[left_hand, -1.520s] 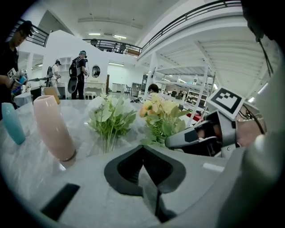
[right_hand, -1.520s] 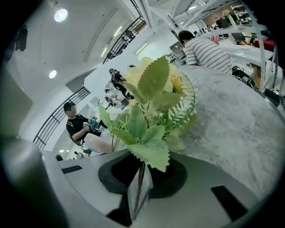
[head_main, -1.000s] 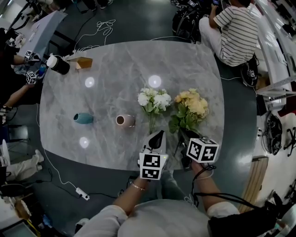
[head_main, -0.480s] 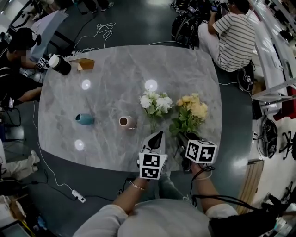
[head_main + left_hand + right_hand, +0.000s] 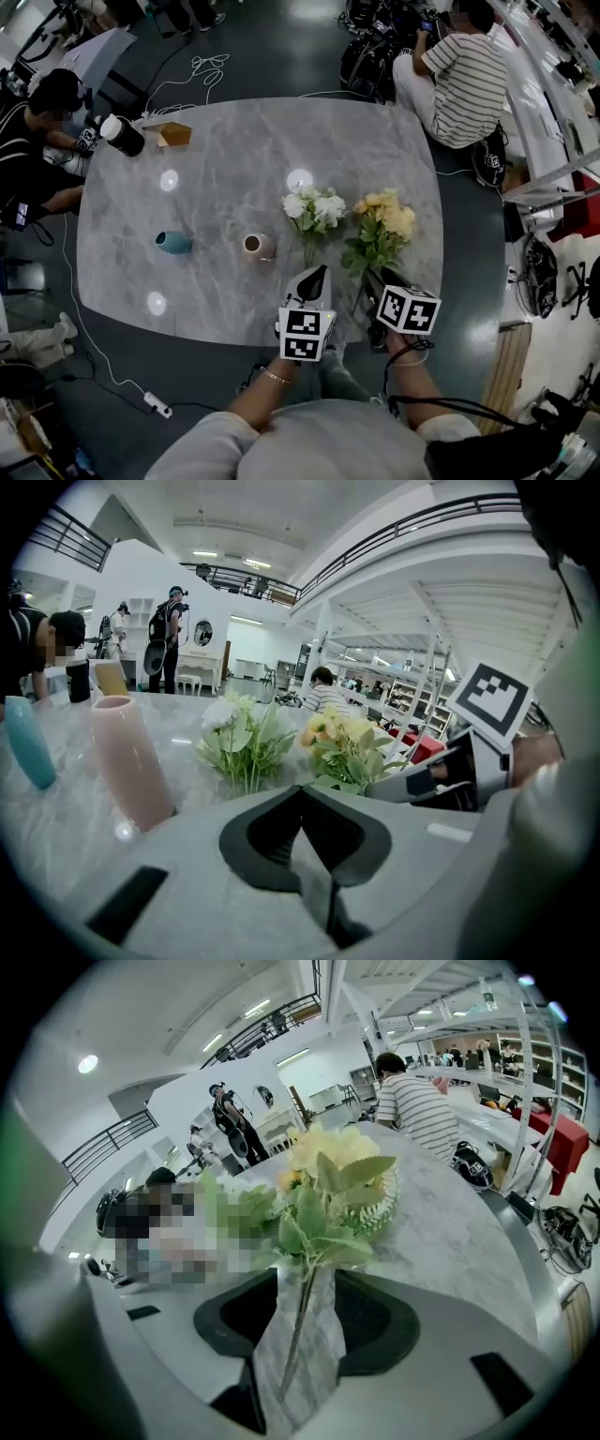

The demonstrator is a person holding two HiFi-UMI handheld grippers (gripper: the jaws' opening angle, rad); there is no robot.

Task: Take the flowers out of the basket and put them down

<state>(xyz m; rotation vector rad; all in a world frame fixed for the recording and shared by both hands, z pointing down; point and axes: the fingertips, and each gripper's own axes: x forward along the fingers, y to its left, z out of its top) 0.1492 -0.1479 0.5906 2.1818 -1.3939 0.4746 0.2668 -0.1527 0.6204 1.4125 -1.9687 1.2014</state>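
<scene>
Bright overhead light; glare spots on table (image 5: 234,141); fisheye edges, possibly soft.

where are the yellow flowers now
The yellow flowers lie on the table, right of centre in the head view, beside the white flowers; their stem runs between the right gripper's jaws, which have just been opening.

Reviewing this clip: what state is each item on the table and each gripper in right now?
white flowers: lying on the table, untouched.
yellow flowers: lying on the table, stem between the right gripper's jaws.
pink vase: upright, no flowers in it.
teal vase: upright.
left gripper: shut, empty.
right gripper: open; jaws have just been opening, not pressing the stem.
</scene>
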